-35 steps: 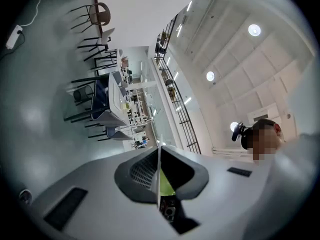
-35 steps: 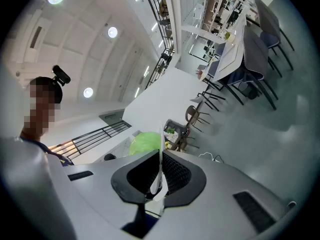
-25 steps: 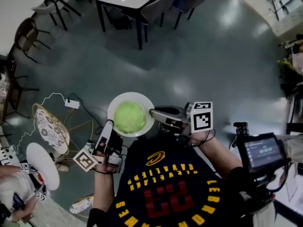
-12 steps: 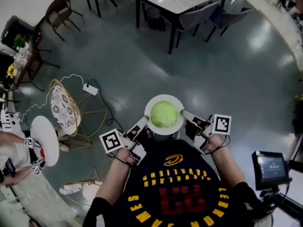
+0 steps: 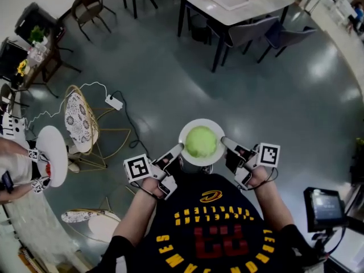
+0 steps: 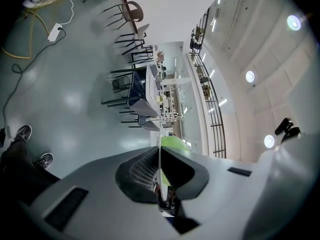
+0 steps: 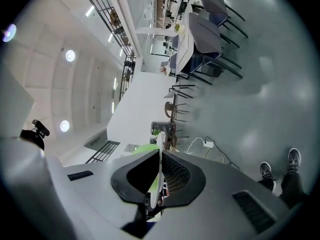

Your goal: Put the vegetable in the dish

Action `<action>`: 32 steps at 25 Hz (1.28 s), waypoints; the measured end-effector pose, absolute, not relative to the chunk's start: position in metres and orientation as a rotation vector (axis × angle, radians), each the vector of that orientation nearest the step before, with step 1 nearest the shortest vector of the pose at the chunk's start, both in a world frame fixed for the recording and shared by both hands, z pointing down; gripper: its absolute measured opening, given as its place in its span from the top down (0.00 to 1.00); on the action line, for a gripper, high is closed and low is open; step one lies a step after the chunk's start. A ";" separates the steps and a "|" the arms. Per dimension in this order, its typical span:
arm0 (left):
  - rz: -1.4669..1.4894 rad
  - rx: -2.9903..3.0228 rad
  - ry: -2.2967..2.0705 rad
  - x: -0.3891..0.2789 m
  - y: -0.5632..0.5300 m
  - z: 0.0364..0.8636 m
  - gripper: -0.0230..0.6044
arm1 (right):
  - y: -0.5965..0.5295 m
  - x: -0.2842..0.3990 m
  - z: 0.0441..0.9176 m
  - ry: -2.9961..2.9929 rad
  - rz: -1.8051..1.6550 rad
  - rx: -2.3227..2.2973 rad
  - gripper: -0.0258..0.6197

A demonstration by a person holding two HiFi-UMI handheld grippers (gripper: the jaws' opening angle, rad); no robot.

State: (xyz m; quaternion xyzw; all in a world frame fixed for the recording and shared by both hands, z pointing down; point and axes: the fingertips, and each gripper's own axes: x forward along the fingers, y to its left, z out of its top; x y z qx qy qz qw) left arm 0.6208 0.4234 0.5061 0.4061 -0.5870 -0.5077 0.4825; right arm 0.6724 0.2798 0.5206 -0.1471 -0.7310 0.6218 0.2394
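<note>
above the floor (image 5: 165, 67), left claw (image 5: 178, 147) and right claw (image 5: 224, 140) pinch the dish (image 5: 200, 121) rim; vegetable (image 5: 201, 141) already inside; next, keep level.

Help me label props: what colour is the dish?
The dish is white; the head view shows it best.

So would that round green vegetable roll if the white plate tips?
Probably: the round green vegetable looks ball-shaped and sits loose on the shallow white plate. The plate seems stiff: pinched only at opposite rims by the left hand-held gripper and right hand-held gripper, it shows no sag.
</note>
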 end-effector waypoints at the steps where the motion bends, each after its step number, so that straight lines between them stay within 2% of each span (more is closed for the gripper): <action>1: -1.236 0.988 -1.438 0.621 0.424 0.507 0.95 | 0.279 0.673 0.521 -1.998 1.697 -0.408 0.93; 12: -1.310 0.914 -1.489 0.632 0.418 0.513 0.95 | 0.274 0.672 0.527 -1.914 1.667 -0.495 0.93; 18: -1.354 0.853 -1.494 0.612 0.435 0.526 0.95 | 0.286 0.646 0.543 -1.902 1.606 -0.513 0.93; 32: -1.357 0.963 -1.455 0.440 0.456 0.512 0.95 | 0.308 0.481 0.526 -1.993 1.576 -0.472 0.93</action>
